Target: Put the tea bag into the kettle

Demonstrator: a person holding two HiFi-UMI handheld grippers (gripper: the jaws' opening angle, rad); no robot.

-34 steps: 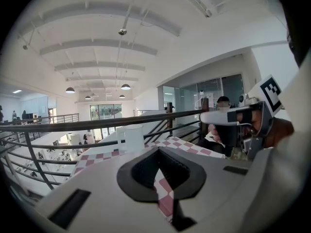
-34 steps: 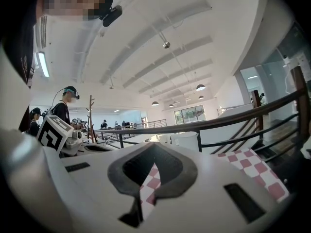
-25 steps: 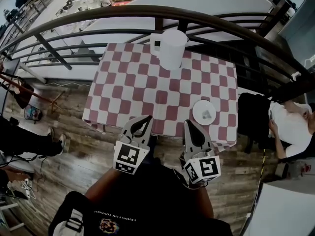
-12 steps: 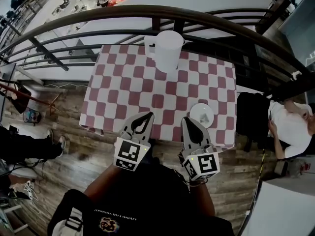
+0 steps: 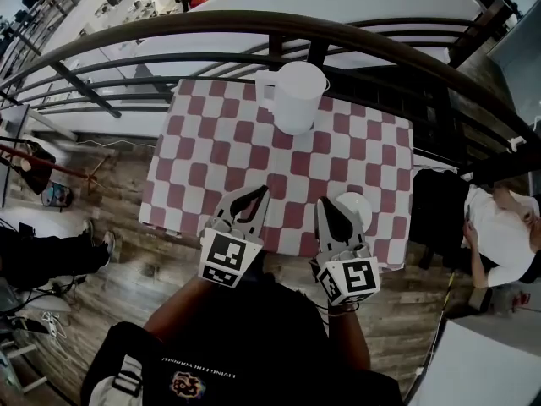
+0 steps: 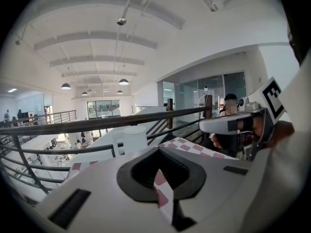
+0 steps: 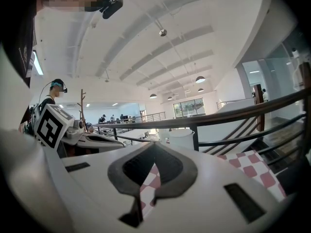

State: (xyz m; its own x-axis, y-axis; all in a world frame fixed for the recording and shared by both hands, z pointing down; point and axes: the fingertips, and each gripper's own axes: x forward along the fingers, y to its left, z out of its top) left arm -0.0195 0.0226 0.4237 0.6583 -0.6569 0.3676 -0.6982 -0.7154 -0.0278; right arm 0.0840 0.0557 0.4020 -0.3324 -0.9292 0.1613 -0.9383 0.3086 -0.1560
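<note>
The left tool [image 5: 258,193] and right tool [image 5: 325,201], two in all, hover with jaws together and empty over the near edge of the red-and-white checked worktop [image 5: 211,142]. One small white saucer [image 5: 361,208] lies just beyond the right tool; a tea bag on it cannot be made out. One tall white kettle [image 5: 297,96], handle to the left, stands at the far edge.

One kettle [image 5: 299,96]; one plate [image 5: 362,203]; one checkered table [image 5: 221,142]; one railing [image 5: 211,25].

Bright, even indoor light; ceiling lamps [image 6: 65,86] lit; heavy fisheye bending, black vignette corners; head view slightly soft.
</note>
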